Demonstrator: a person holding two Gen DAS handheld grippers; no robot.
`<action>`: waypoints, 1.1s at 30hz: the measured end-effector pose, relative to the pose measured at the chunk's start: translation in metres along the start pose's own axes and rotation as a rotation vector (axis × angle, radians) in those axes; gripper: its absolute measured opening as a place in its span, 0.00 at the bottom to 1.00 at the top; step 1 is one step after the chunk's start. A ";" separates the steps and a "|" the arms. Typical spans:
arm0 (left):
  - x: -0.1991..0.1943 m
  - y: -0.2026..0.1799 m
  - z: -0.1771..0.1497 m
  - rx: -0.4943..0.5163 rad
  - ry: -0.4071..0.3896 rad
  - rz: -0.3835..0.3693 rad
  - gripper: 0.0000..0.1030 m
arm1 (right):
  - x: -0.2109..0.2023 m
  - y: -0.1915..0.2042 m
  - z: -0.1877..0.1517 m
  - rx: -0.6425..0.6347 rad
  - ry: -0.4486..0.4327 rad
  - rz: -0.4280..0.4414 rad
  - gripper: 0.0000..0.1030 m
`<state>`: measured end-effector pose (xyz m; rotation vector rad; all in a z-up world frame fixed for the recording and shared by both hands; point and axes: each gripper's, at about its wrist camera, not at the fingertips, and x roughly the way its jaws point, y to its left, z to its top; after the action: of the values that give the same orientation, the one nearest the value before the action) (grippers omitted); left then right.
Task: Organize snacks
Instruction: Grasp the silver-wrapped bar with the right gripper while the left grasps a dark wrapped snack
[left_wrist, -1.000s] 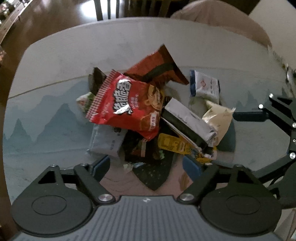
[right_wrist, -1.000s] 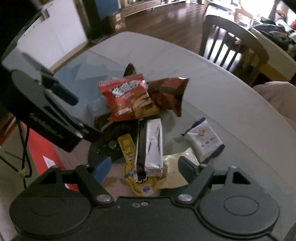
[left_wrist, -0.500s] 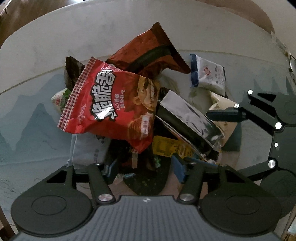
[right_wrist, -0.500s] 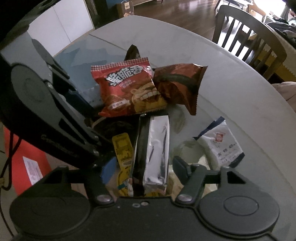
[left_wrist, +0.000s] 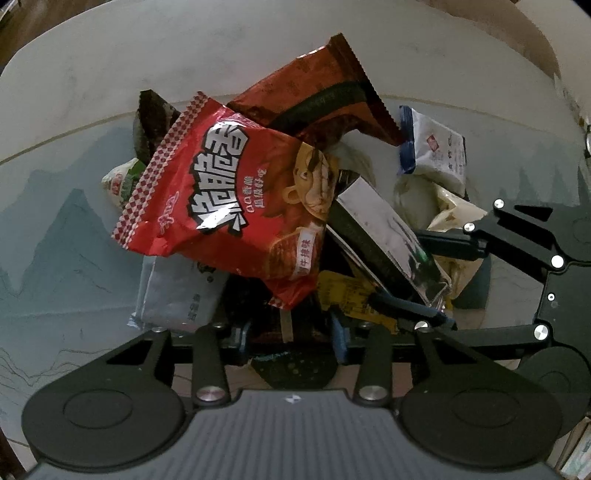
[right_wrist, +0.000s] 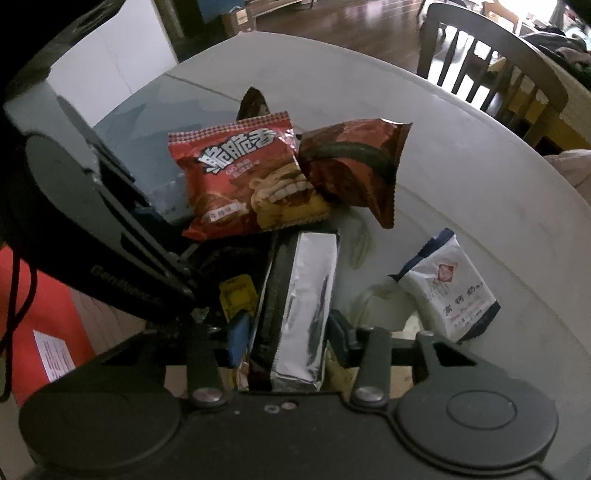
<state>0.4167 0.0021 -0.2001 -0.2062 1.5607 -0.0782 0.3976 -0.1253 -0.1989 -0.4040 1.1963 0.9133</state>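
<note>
While the snacks lie heaped in one pile near the middle of the counter (left_wrist: 92, 66), treat the sorting as barely begun: no packet is set apart in a group. Your right claw (right_wrist: 286, 332) is closing on the silver packet (right_wrist: 303, 295), which stands between its pads. Your left claw (left_wrist: 291, 334) is closing over the dark wrappers (left_wrist: 295, 365) beneath the red noodle-snack bag (left_wrist: 229, 199); whether its pads grip anything cannot be told. The brown bag (left_wrist: 314, 92) and white sachet (left_wrist: 432, 147) remain unsorted.
</note>
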 end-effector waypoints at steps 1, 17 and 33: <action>-0.001 0.001 -0.002 -0.006 -0.004 -0.003 0.38 | -0.001 -0.001 0.000 0.011 -0.002 -0.002 0.42; -0.061 0.005 -0.029 -0.027 -0.093 -0.079 0.24 | -0.065 -0.004 -0.025 0.201 -0.071 -0.025 0.40; -0.052 -0.008 -0.043 0.020 -0.064 -0.019 0.67 | -0.120 0.032 -0.063 0.284 -0.145 -0.069 0.40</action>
<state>0.3734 -0.0001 -0.1471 -0.2059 1.4936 -0.1012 0.3246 -0.1974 -0.1054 -0.1466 1.1509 0.6883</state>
